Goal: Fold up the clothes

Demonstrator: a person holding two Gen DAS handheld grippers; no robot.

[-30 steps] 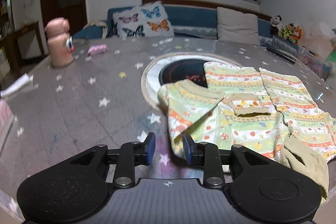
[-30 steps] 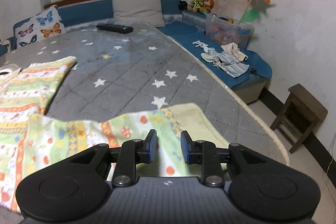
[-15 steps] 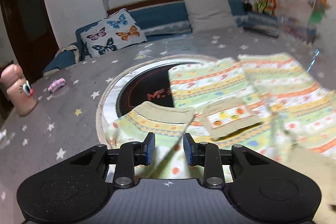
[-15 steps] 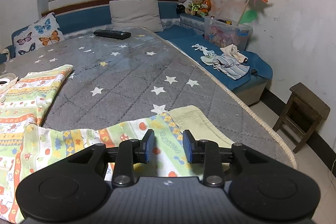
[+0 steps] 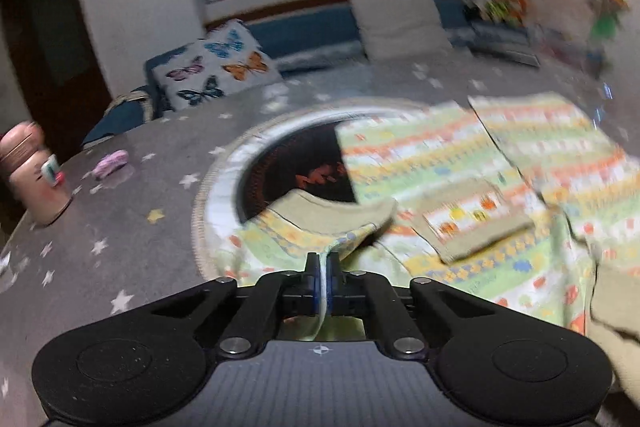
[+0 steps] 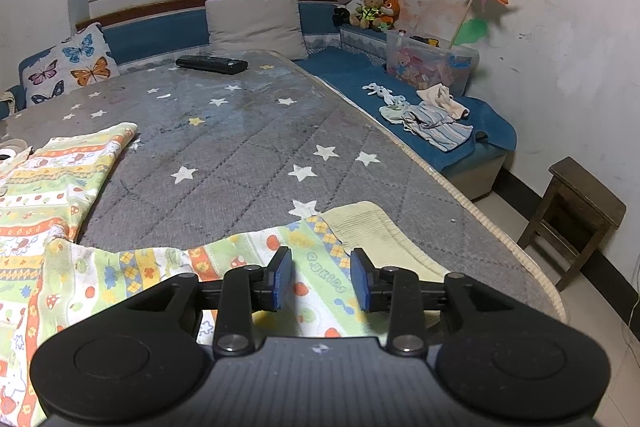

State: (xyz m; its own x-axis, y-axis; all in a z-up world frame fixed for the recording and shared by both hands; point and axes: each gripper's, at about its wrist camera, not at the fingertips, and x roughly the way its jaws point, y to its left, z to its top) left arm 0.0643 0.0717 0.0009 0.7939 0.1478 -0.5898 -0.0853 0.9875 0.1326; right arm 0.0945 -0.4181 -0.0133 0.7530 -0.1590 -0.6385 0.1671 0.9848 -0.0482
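Note:
A child's green, orange and yellow patterned top (image 5: pixel 460 187) lies spread on the grey star-print table cover (image 5: pixel 120 227). My left gripper (image 5: pixel 323 281) is shut on the left sleeve (image 5: pixel 320 239), pinching a fold of its edge between the blue pads. The view is motion-blurred. In the right wrist view my right gripper (image 6: pixel 320 281) is open and hovers just over the right sleeve (image 6: pixel 240 267), close to its pale ribbed cuff (image 6: pixel 372 231). The body of the top (image 6: pixel 52 179) lies to the left.
A round dark hotplate with a white rim (image 5: pixel 280 167) sits partly under the top. A pink bottle (image 5: pixel 32 179) and a small pink item (image 5: pixel 112 161) stand far left. A remote (image 6: pixel 212 64) lies at the far edge. The table edge (image 6: pixel 500 239) and a wooden stool (image 6: pixel 580 211) are right.
My left gripper has closed on the left sleeve and moved forward over it. My right gripper has stayed open over the right sleeve and moved only slightly.

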